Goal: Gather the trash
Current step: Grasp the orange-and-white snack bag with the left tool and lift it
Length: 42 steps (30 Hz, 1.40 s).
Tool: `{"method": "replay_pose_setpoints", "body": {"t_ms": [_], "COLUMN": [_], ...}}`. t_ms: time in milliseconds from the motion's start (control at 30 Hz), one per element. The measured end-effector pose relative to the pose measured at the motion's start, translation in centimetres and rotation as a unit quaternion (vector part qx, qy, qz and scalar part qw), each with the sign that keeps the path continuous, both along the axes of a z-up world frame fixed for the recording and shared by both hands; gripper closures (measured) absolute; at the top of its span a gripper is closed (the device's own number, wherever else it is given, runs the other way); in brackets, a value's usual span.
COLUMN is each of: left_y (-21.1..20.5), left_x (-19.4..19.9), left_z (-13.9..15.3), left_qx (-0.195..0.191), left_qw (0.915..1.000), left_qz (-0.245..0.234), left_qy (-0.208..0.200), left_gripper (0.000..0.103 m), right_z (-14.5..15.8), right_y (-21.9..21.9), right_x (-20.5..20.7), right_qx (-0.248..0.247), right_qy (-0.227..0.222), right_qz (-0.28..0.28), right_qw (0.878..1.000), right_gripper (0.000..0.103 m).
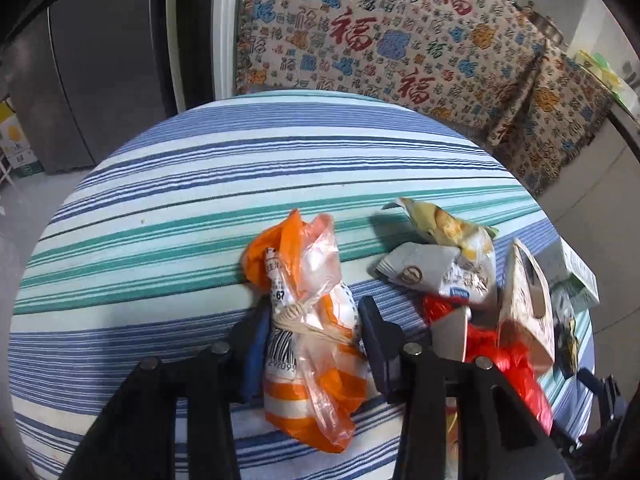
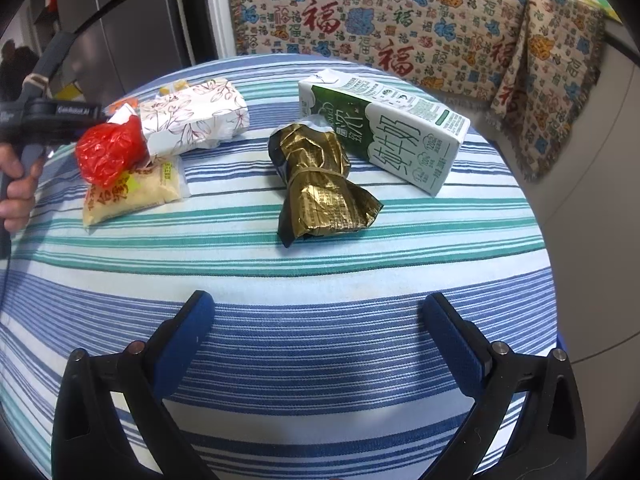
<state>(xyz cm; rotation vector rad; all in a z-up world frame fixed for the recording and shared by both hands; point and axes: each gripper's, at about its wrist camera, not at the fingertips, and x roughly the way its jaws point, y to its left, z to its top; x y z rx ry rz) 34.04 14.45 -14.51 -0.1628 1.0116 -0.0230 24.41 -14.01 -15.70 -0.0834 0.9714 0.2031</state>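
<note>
Trash for this step is the orange-and-white plastic bag (image 1: 308, 320), knotted with pale string at its waist, lying on the striped table (image 1: 200, 184) with its long axis running straight along your left tongs (image 1: 310, 340). Those tongs straddle it at the knot, blue pads on either flank; they look closed onto the plastic, so you appear to have it gripped. Just to its right sits a heap: red plastic bag (image 1: 508, 356), crumpled paper wrapper (image 1: 420, 268), yellow snack packet (image 1: 448, 224) and a floral tissue pack (image 1: 528, 304).

Your right tongs (image 2: 320, 344) stand wide open and empty, nearer the gold foil bag (image 2: 316, 184) and the green milk carton (image 2: 392, 128), both ahead of them. Your left hand is clearly the one to lift the orange bag.
</note>
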Motion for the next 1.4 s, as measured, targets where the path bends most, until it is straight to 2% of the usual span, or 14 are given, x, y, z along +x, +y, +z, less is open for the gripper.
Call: {"method": "replay_pose_setpoints", "body": {"t_ms": [100,200,400,500,567,600,667,700,733,800,1000,1400], "left_y": [0.5,0.6,-2.7,-5.5,-6.9,-7.3,-7.8,-7.9,-7.9,-7.1,-6.9,-6.9], "left_x": [-2.5,-6.6,-15.8,-17.4,-17.4,-17.3,-16.9,-16.9,-16.8,-16.6,-16.2,-15.9], "left_z": [0.5,1.3,1.9,1.2,0.4,0.0,-0.8,-0.9,-1.0,-1.4,-1.8,-1.8], "left_qx": [0.023,0.043,0.019,0.015,0.038,0.052,0.079,0.093,0.100,0.085,0.087,0.086], "left_qw": [0.9997,0.9989,0.9981,0.9968,0.9955,0.9950,0.9936,0.9917,0.9912,0.9935,0.9937,0.9936], "left_qz": [-0.008,-0.018,-0.057,-0.077,-0.084,-0.083,-0.080,-0.084,-0.080,-0.069,-0.060,-0.062], "left_qy": [-0.002,-0.004,-0.012,-0.017,-0.018,-0.017,-0.014,-0.028,-0.032,-0.030,-0.038,-0.036], "left_gripper": [0.061,0.061,0.060,0.058,0.046,0.038,0.032,0.027,0.020,0.013,0.005,0.002], "right_z": [0.0,-0.2,-0.2,-0.3,-0.2,-0.3,-0.3,-0.3,-0.3,-0.3,-0.3,-0.3], "right_y": [0.0,0.3,0.3,0.4,0.3,0.4,0.4,0.4,0.4,0.3,0.3,0.3], "right_x": [0.0,0.5,0.6,0.7,0.5,0.6,0.7,0.6,0.7,0.6,0.6,0.5], "right_qx": [0.001,0.002,0.002,0.002,0.002,0.002,0.002,0.002,0.002,0.002,0.002,0.002], "right_qy": [0.000,0.000,0.000,0.000,0.000,0.000,0.000,0.000,0.000,0.000,0.000,-0.001], "right_qz": [0.000,0.002,0.003,0.003,0.003,0.003,0.003,0.003,0.003,0.003,0.003,0.003], "right_qw": [1.000,1.000,1.000,1.000,1.000,1.000,1.000,1.000,1.000,1.000,1.000,1.000], "right_gripper": [0.000,0.000,0.000,0.000,0.000,0.000,0.000,0.000,0.000,0.000,0.000,0.000]}}
